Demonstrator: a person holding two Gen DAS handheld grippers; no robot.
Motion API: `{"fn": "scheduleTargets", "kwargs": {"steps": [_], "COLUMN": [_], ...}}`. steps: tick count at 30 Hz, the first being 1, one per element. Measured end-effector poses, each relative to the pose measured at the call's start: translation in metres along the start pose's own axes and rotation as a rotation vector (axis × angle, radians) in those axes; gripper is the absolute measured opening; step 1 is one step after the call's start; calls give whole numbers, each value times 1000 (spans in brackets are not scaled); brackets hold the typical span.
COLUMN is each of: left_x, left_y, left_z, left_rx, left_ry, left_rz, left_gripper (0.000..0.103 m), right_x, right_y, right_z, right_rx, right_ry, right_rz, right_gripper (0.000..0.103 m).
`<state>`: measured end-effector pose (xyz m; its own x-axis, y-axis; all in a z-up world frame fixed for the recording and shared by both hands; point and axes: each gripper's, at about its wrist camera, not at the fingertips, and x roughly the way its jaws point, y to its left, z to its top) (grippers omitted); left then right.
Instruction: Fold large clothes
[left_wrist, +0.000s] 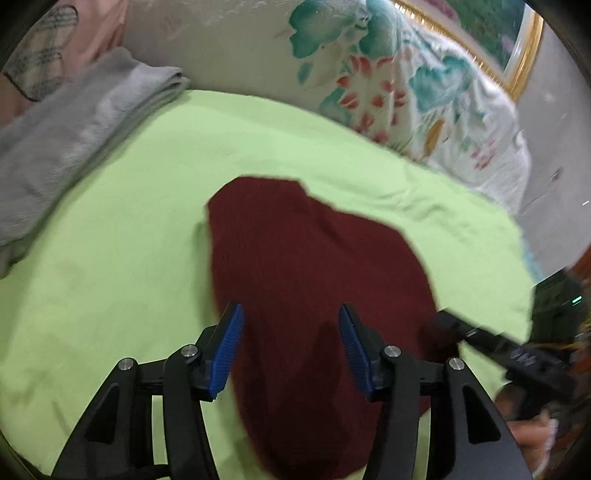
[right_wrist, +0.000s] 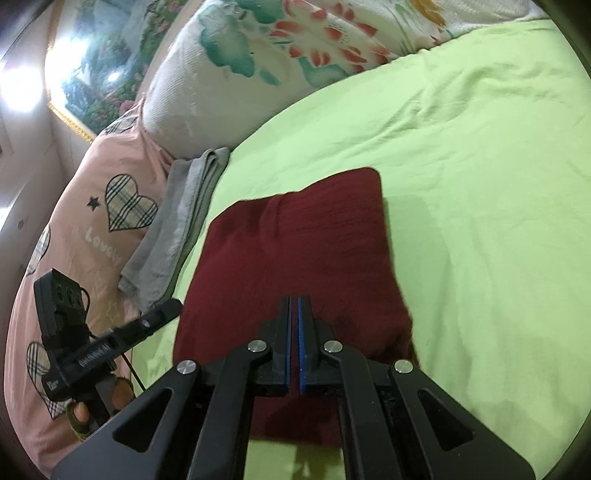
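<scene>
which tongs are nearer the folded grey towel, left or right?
Left. The left tongs hang open over the maroon garment's towel-side half; the right tongs are shut at its far side from the grey towel.

Both wrist cameras looked steeply down along their jaws, close above the bed (left_wrist: 110, 258). The left view faced the floral pillow (left_wrist: 369, 74); the right faced likewise. Both shared the maroon garment (right_wrist: 295, 240) and grey towel (right_wrist: 177, 221).
</scene>
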<state>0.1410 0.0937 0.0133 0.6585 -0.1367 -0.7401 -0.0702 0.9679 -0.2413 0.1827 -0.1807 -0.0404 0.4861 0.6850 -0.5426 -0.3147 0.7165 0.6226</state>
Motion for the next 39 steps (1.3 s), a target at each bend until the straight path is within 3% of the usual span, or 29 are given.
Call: {"fn": "scheduleTargets", "kwargs": {"steps": [5, 9, 11, 27, 29, 31, 32, 36, 39], "left_x": [-18, -21, -15, -20, -21, -23, -24, -28, -33], "left_y": [-8, -18, -19, -13, -10, -6, -4, 5, 10], "left_z": [-31, -47, -48, -57, -58, -59, -60, -70, -78], "left_rx": [20, 69, 88, 84, 76, 69, 66, 41, 33], "left_ry": [2, 13, 24, 31, 37, 39, 42, 52, 52], "left_rz": [130, 173, 191, 218, 216, 209, 210, 198, 205], "left_gripper": [77, 78, 81, 84, 84, 85, 86, 88, 95], "right_x": [-10, -5, 1, -22, -24, -29, -31, -44, -50], "right_y": [8, 5, -2, 8, 9, 8, 8, 5, -2], "right_z": [-16, -25, -27, -40, -42, -45, -46, -53, -58], "right_rx": [-44, -88, -77, -93, -91, -87, -88, -96, -83], "right_ry": [-1, 25, 59, 37, 40, 34, 28, 13, 11], "right_rz": [-41, -165, -183, -161, -161, -159, -158, -170, -178], "right_gripper": [3, 3, 3, 5, 10, 32, 35, 37, 37]}}
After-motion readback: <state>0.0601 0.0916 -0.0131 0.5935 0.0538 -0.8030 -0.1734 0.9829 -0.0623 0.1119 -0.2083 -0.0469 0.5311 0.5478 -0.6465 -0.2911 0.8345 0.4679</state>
